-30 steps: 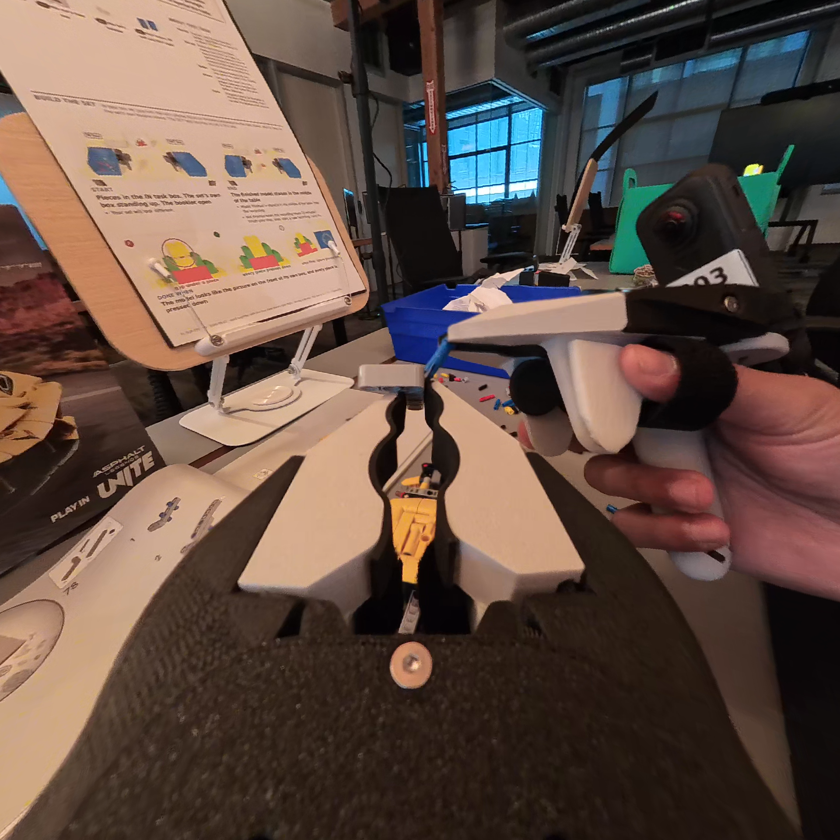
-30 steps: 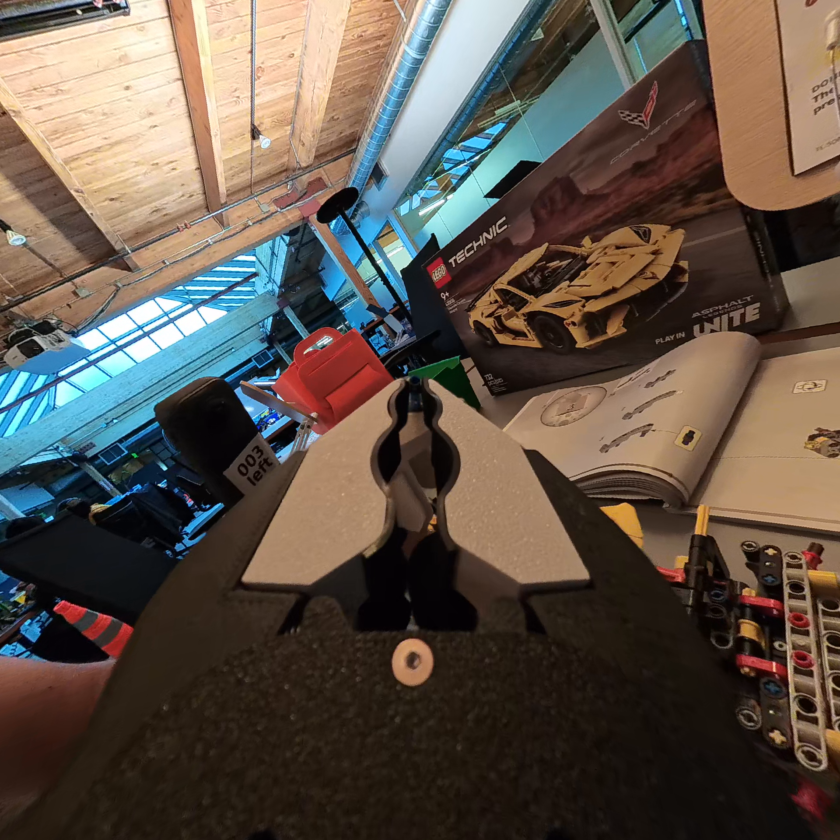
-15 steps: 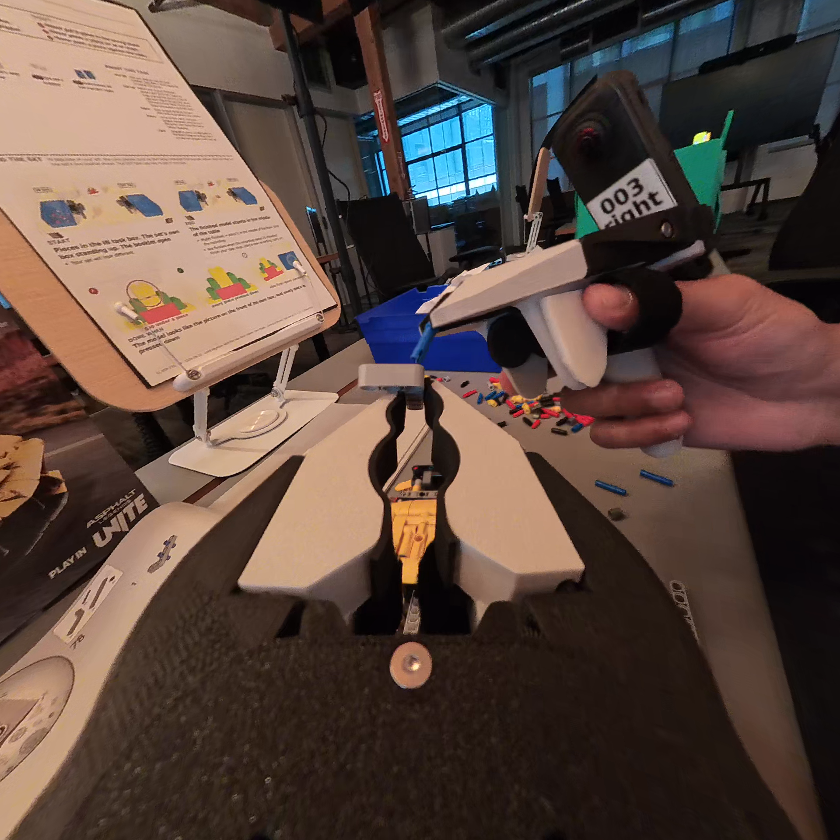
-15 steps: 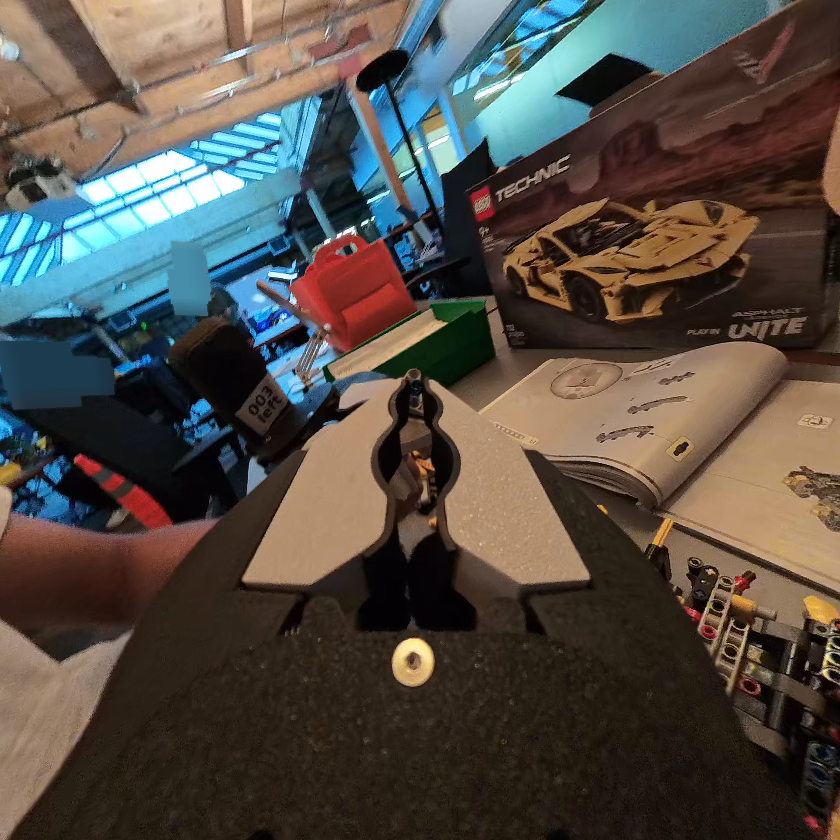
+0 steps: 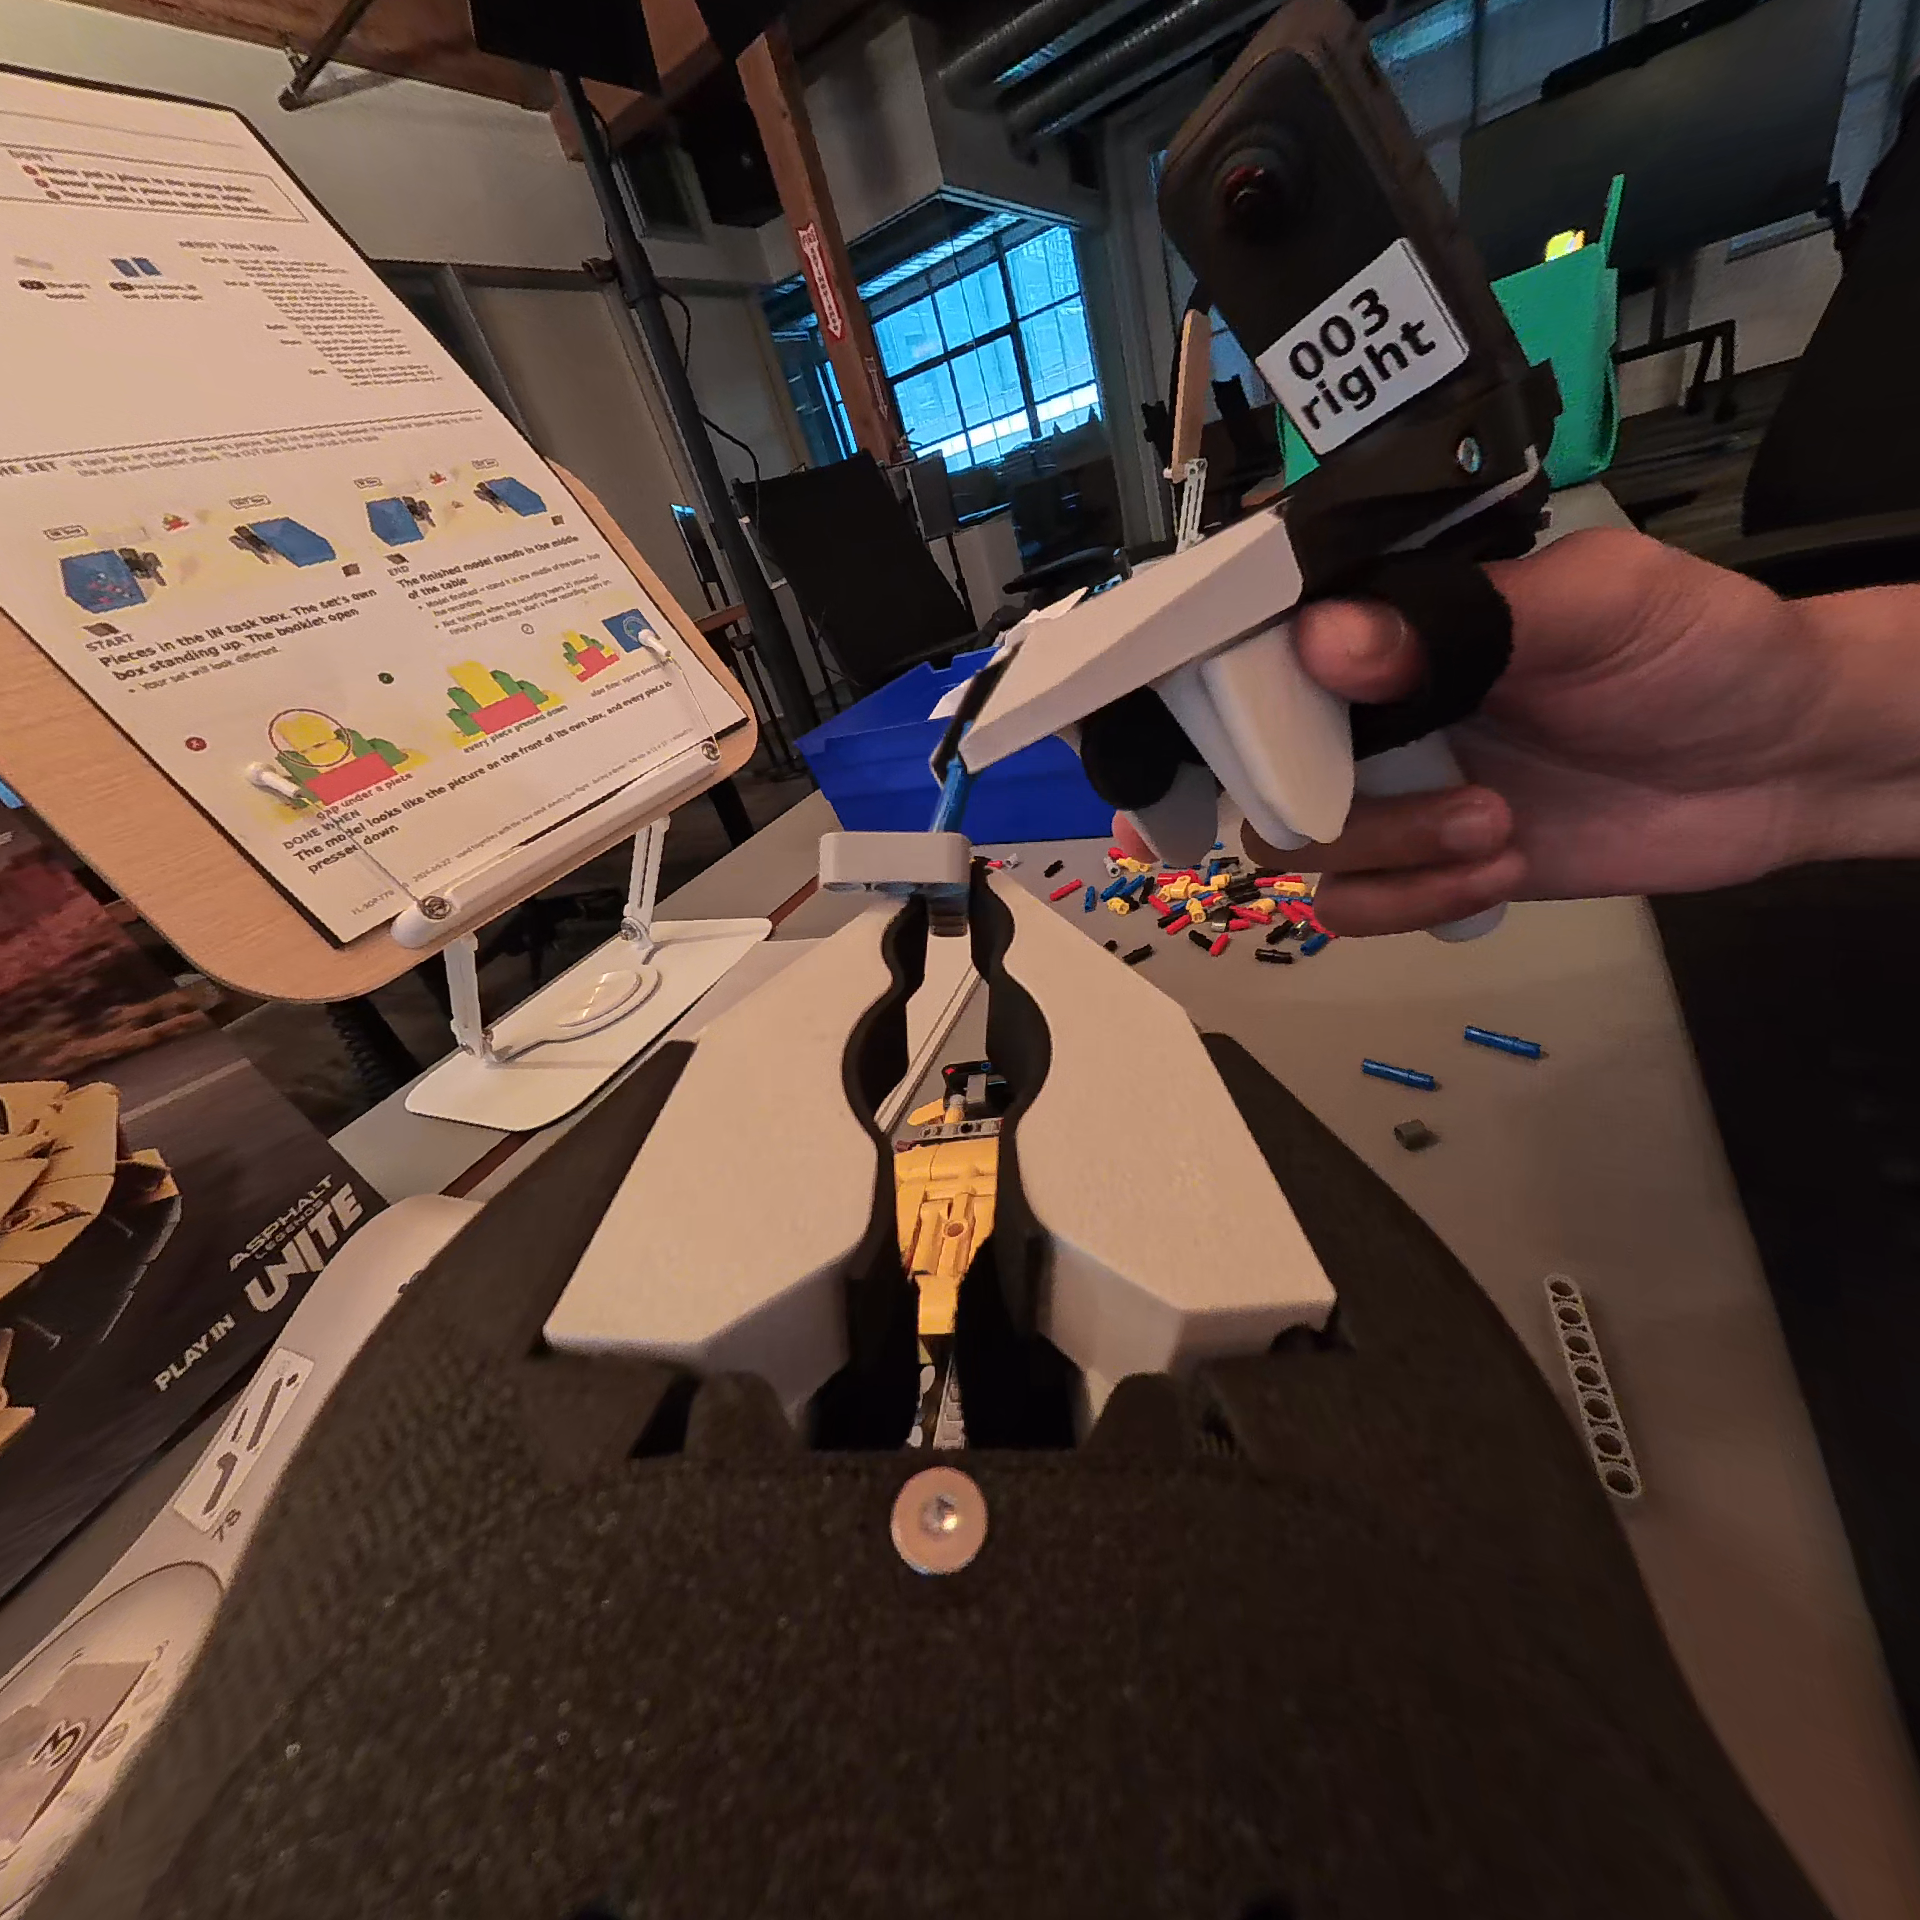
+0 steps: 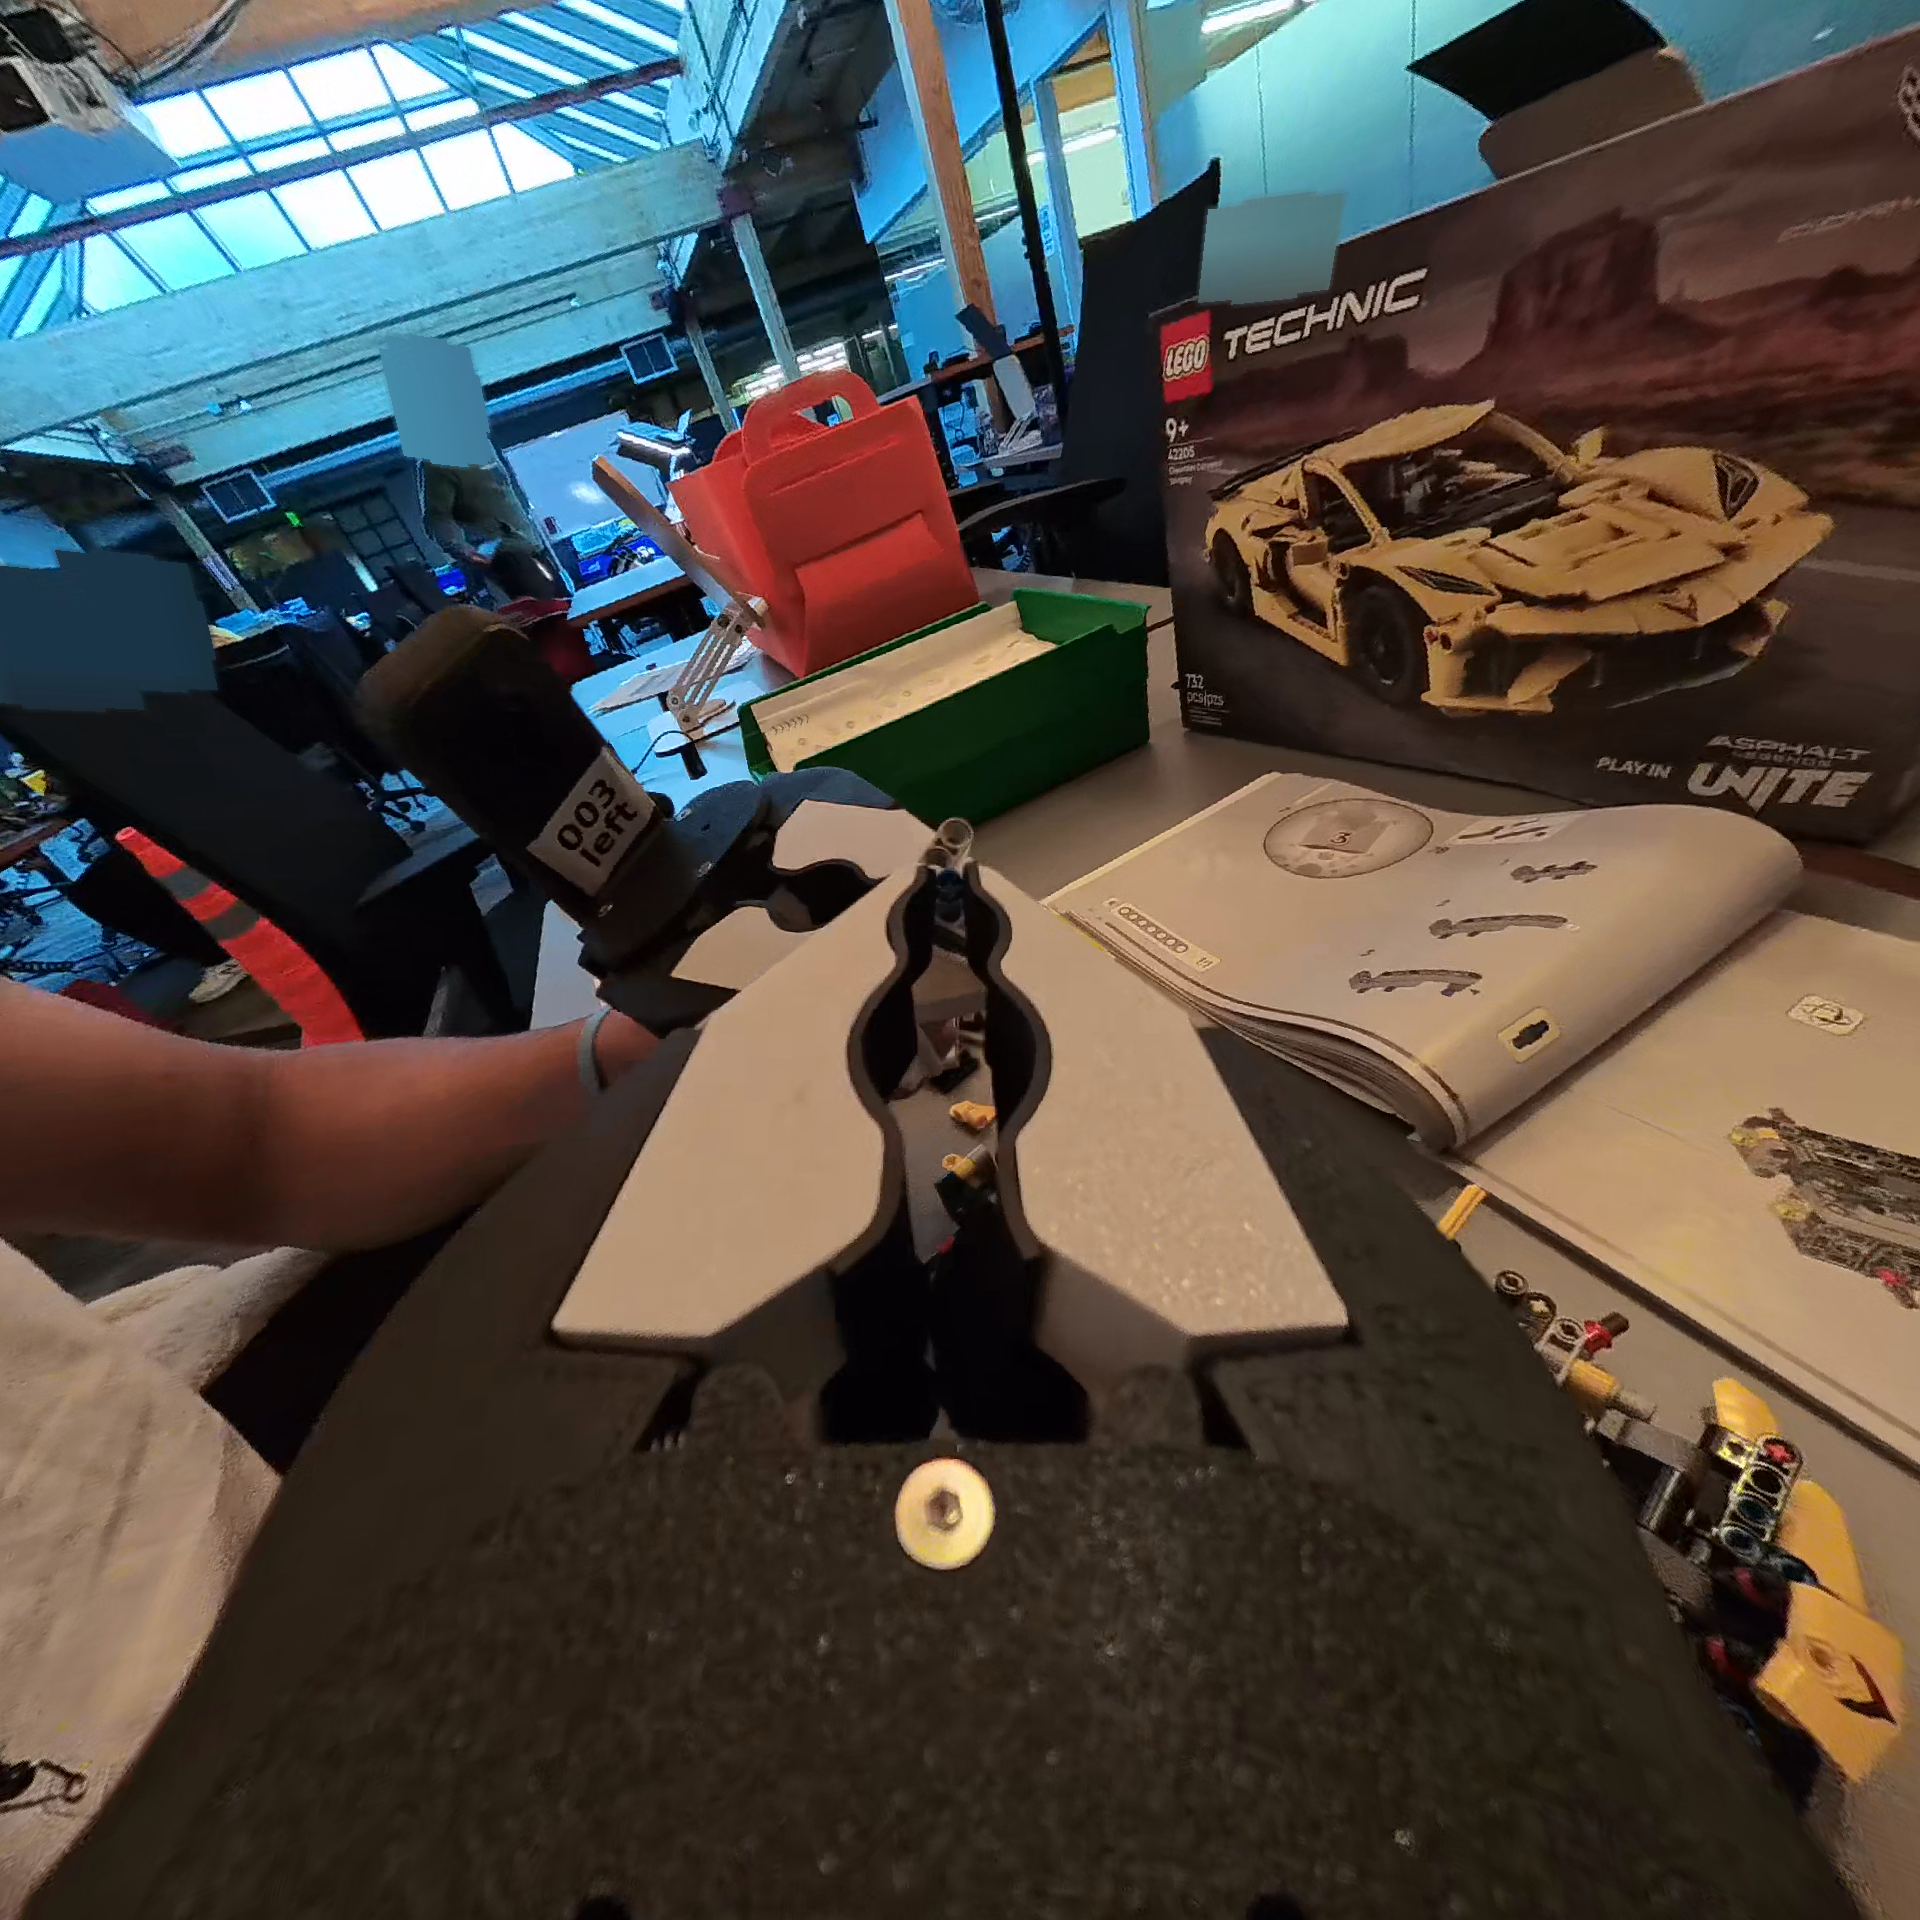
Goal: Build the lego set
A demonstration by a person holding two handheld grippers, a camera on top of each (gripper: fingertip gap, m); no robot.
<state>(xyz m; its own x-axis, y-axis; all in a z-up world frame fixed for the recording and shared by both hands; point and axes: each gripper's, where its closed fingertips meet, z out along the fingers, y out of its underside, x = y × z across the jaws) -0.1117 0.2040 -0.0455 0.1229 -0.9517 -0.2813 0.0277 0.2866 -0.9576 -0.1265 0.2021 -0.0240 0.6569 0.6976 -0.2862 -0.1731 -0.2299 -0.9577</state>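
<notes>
My left gripper [image 5: 943,914] is shut on a small grey Lego connector [image 5: 894,862] held above the table. My right gripper [image 5: 961,748], in a person's hand, comes down from the upper right and is shut on a blue pin [image 5: 951,795] whose lower end meets the connector. In the right wrist view the right gripper [image 6: 945,883] pinches the pin, with the grey connector [image 6: 951,836] just past its tips and the left gripper [image 6: 883,826] coming in from the left. The part-built yellow and black model [image 6: 1766,1507] lies at the lower right and shows through the left fingers' gap [image 5: 945,1216].
An instruction sheet on a stand [image 5: 312,623], a blue bin [image 5: 894,758], a pile of small pins [image 5: 1205,904], loose blue pins [image 5: 1397,1075] and a grey beam [image 5: 1595,1382] are on the table. The set box [image 6: 1558,520], open booklet [image 6: 1455,966], green bin [image 6: 966,707] and red bag [image 6: 831,520] stand behind. The tips of both grippers are at nearly the same place.
The right gripper has risen and tilted so it points steeply down, keeping the blue pin's end at the grey connector. Its view has swung from the ceiling to the table. The left gripper has hardly moved.
</notes>
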